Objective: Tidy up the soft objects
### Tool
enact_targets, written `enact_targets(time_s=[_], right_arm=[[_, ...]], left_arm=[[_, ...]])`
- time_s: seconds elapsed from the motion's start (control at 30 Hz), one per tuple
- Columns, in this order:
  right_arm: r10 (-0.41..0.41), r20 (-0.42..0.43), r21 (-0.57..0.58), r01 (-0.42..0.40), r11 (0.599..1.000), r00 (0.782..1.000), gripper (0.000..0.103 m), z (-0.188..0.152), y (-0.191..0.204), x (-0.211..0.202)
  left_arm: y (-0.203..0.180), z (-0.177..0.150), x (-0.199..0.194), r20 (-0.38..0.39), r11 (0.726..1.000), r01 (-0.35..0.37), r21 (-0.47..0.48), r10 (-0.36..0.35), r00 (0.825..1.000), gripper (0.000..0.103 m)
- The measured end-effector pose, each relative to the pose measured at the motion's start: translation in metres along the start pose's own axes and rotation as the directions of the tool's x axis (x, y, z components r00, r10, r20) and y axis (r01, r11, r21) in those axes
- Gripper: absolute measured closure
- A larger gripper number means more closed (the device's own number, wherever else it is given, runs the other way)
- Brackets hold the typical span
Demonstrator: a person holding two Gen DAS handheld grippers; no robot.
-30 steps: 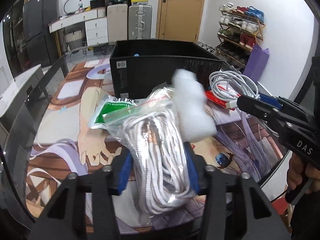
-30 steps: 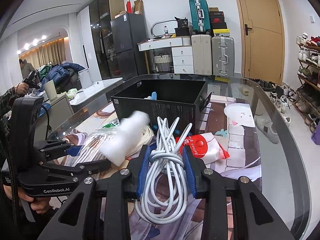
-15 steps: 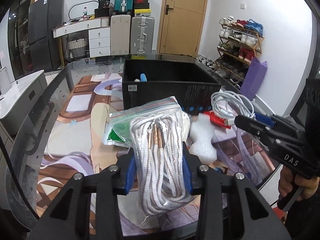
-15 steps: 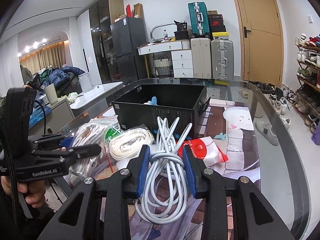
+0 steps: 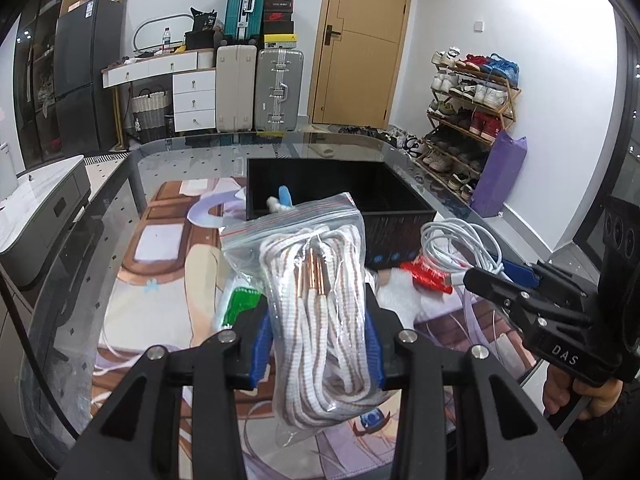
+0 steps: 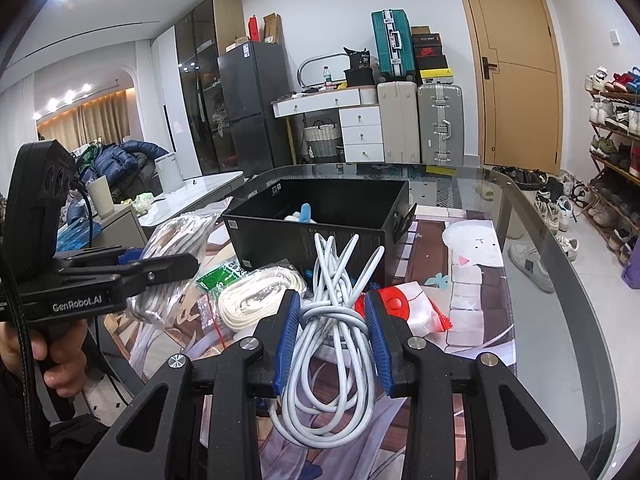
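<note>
Left tool [image 5: 318, 344] hiding bagged cord's [image 5: 320, 304] flanks

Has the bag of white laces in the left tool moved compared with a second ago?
Yes. The bag of laces, clamped in the left tool, has risen: its top now overlaps the black box, whereas before it sat below the box's rim.

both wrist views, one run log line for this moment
left gripper: shut on bagged rope | right gripper: shut on white cable | black box: ahead, open
</note>
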State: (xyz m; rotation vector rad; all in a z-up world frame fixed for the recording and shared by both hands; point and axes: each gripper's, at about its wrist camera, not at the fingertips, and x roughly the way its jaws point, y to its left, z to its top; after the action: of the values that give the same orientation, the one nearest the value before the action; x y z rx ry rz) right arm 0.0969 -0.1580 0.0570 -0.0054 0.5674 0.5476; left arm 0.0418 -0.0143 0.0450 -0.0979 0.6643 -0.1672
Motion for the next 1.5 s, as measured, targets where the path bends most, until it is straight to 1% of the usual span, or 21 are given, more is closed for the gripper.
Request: enact_targets(time_s=[0.23,0.5,0.67,1.03,1.2,1.33,1.5], right_arm=[[-0.014,0.02,0.013,0.014,1.0,1.0,0.069,0.008,0.002,-0.003],[-0.038,0.013,0.009,0.038,0.999,0.999,0.069,0.024,0.003,-0.002],[-0.039,0.01,0.026,0.038,0.999,0.999,0.069,0.036,0.0,0.005],[-0.06,-0.009,0.02,0.061,0.998,0.998,0.069,0.065,0.004,0.027],[-0.072,-0.032,0.039,0.073,0.997,0.997,0.069,0.076,0.0,0.039],[-0.075,-0.041,0.037,0.076,0.996,0.996,0.069,0.081,-0.003,0.048],[-0.075,-0.059,0.034,0.077,0.996,0.995,0.069,0.088,-0.007,0.06]], left_arm=[[0.003,0.014,0.003,0.006,1.0,0.011,0.007,-0.011,1.0,0.066],[0.007,0.031,0.011,0.008,0.999,0.04,0.006,-0.04,0.999,0.066],[0.009,0.041,0.017,0.008,0.999,0.052,0.012,-0.052,0.999,0.066],[0.015,0.057,0.031,-0.001,0.998,0.064,0.005,-0.064,0.998,0.066],[0.016,0.068,0.04,-0.01,0.997,0.073,0.007,-0.073,0.997,0.066],[0.019,0.076,0.051,-0.036,0.997,0.069,0.015,-0.069,0.997,0.066],[0.023,0.082,0.064,-0.069,0.997,0.082,0.007,-0.081,0.994,0.065]])
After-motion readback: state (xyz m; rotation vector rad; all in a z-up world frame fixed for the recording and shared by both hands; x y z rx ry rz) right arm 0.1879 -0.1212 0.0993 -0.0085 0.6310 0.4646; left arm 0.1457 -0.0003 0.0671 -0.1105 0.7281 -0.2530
